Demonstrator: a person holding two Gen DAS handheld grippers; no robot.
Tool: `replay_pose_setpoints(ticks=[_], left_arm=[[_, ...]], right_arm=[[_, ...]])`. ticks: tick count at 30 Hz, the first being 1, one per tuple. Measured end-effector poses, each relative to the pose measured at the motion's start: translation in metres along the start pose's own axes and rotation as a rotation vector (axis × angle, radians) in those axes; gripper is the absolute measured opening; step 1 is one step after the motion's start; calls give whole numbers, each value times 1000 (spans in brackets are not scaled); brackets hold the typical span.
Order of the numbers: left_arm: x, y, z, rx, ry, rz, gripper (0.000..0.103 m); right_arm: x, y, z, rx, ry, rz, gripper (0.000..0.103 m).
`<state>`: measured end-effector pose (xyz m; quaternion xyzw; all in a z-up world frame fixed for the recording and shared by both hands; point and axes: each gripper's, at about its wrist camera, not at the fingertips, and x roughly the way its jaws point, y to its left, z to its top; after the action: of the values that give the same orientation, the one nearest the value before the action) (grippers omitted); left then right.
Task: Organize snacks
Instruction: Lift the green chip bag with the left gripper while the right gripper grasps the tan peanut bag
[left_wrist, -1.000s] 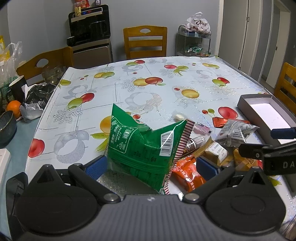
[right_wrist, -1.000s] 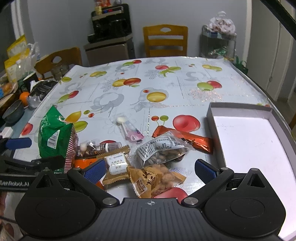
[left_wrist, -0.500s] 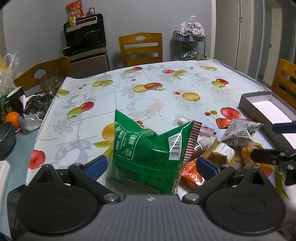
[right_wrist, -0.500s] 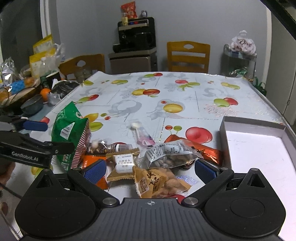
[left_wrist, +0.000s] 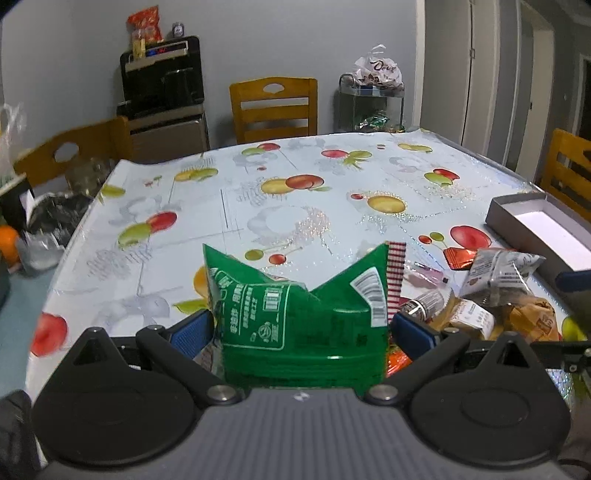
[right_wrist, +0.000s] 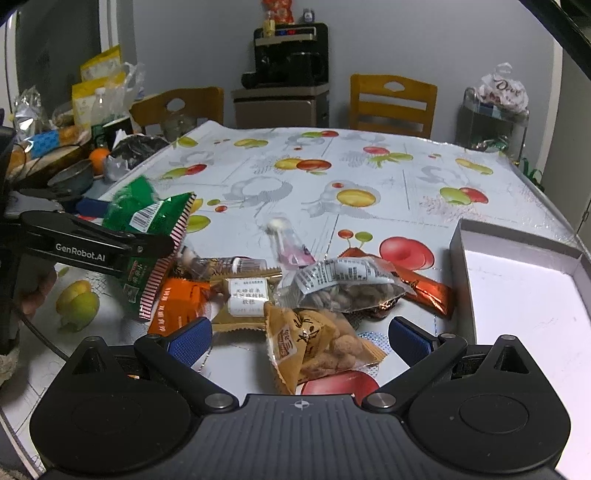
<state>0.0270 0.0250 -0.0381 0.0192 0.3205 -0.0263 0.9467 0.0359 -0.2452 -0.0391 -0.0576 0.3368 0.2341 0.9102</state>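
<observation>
The left hand-held gripper is clamped on the green snack bag, its blue pads pressed against the bag's two sides. In the right wrist view the bag appears tilted and raised above the left end of the snack pile, though its lower striped edge sits close to the orange packet and may be touching it. The step in hand seems to be carrying this first, largest bag off the pile.

The right hand-held gripper is spread wide and holds nothing. It sits low at the near edge of the pile, with the yellow peanut packet lying between its fingers, and the clear nut bag just beyond. A red-brown foil bar lies to the right of that, next to the wall of the grey box.

The grey box, open and white inside, with nothing visible in the part shown, rests on the right side of the bench, well apart from the green bag. Judging from the task, it is the likely destination. The next move then calls for the left gripper to travel right across the pile, high enough that the bag's hanging corner does not drag the loose packets, and to release over the box floor. The right gripper looks placed to close on the peanut packet.
</observation>
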Motion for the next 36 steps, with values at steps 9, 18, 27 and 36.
replay_pose_setpoints(ticks=[9,18,27,36], left_arm=[[9,6,-7,-47,5,8,103],[11,6,-12,-53,9,8,103],[5,7,-14,-64,-37,14,97],[-18,5,-7,-51,-99,27,96]], right_arm=[[16,-5,-7,12,-3,-7,91],[23,1,-16,-62,-25,-49,67],[15,1,-18,-61,-55,-24,55],[-4,3,-13,-63,-85,17,51]])
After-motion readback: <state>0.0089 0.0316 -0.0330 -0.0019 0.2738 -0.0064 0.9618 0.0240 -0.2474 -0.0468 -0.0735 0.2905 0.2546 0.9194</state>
